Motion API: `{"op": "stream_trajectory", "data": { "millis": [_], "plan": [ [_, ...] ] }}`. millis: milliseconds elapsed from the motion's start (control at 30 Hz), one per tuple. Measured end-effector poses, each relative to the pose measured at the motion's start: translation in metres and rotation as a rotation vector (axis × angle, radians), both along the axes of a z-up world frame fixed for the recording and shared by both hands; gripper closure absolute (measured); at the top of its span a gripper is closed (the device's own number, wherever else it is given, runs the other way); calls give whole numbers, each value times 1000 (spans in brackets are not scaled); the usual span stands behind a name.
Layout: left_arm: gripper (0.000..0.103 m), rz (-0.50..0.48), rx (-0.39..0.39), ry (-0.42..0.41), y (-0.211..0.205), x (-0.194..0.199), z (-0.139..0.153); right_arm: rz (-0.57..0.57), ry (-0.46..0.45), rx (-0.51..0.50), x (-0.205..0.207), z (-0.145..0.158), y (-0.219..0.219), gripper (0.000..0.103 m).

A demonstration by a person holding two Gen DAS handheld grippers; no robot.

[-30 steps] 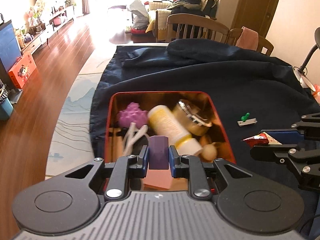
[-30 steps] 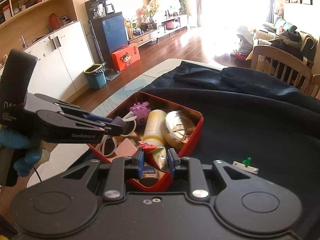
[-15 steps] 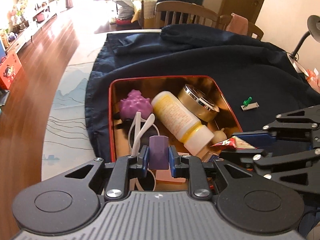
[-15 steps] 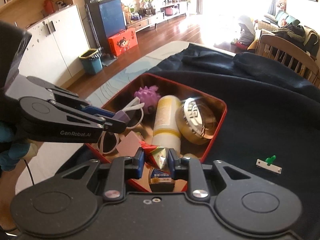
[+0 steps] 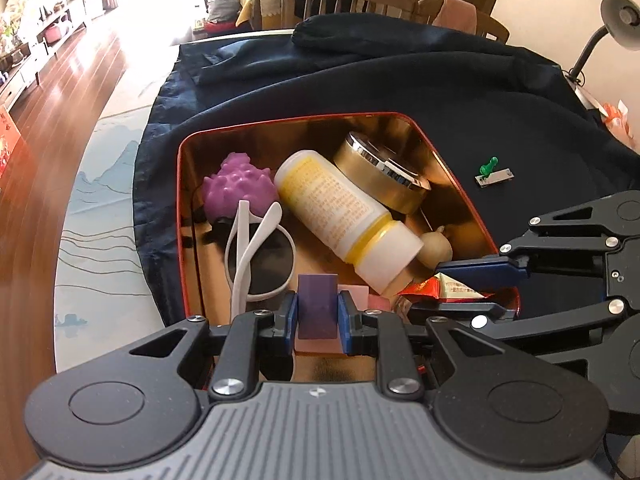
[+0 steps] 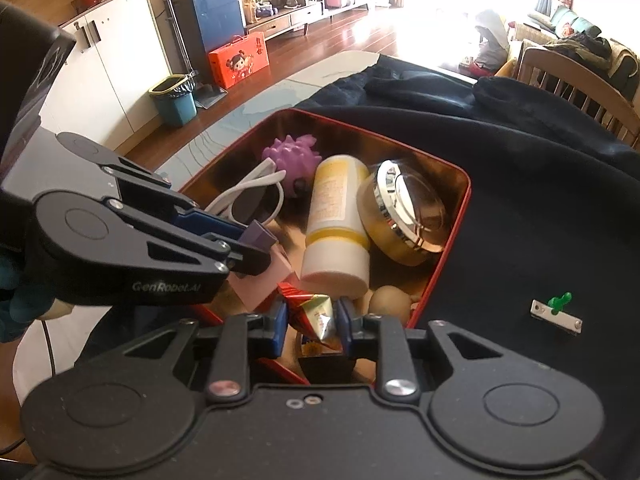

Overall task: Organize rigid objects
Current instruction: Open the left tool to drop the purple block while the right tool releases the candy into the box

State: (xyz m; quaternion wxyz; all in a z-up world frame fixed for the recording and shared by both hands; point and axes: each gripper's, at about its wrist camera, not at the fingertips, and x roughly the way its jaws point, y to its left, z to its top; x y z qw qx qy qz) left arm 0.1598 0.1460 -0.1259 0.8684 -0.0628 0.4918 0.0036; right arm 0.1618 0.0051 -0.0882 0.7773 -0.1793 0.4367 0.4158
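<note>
Both tools low over the near end of a red tin (image 5: pixel 460 184) on a bench draped in dark cloth (image 5: pixel 400 80). Left tool (image 5: pixel 318 318) clamped on a small purple block (image 5: pixel 316 306), held upright just above a pink block (image 6: pixel 262 280) lying at the tin's near edge. Right tool (image 6: pixel 312 320) set narrow around a crumpled red snack packet (image 6: pixel 314 312); jaws just eased a little wider, packet between them and seemingly barely pinched, over the near rim of the tin.

Already in the tin: a spiky purple ball (image 5: pixel 236 192), white sunglasses (image 5: pixel 256 252), a yellow-banded white bottle (image 5: pixel 340 216) lying on its side, a round gold jar (image 5: pixel 380 176) tilted against the wall, a small wooden knob (image 5: pixel 434 248). Outside on the cloth, well apart from the tin: a green pin on a small white plate (image 5: pixel 494 172), not yet gathered.

Risks from here, as judgement:
- Packet released too near the rim, so likely to slide out onto the cloth rather than into the tin.
- Two tools working close together in one crowded corner; a knock between them possible, enough to jar the purple block loose early.
- Purple block dropped on the pink one, liable to tip or bounce against the bottle.
- Bottle on its side, free to roll if nudged, and the tilted jar apt to shift with it.
</note>
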Motion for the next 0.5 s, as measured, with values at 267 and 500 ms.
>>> {"op": "stream_trajectory", "data": {
  "millis": [267, 500],
  "plan": [
    [82, 10, -4, 16, 1, 2, -3, -4, 24, 25, 1, -1, -7, 73],
    [82, 32, -5, 27, 0, 2, -3, -11, 32, 62, -1, 6, -20, 67]
  ]
}}
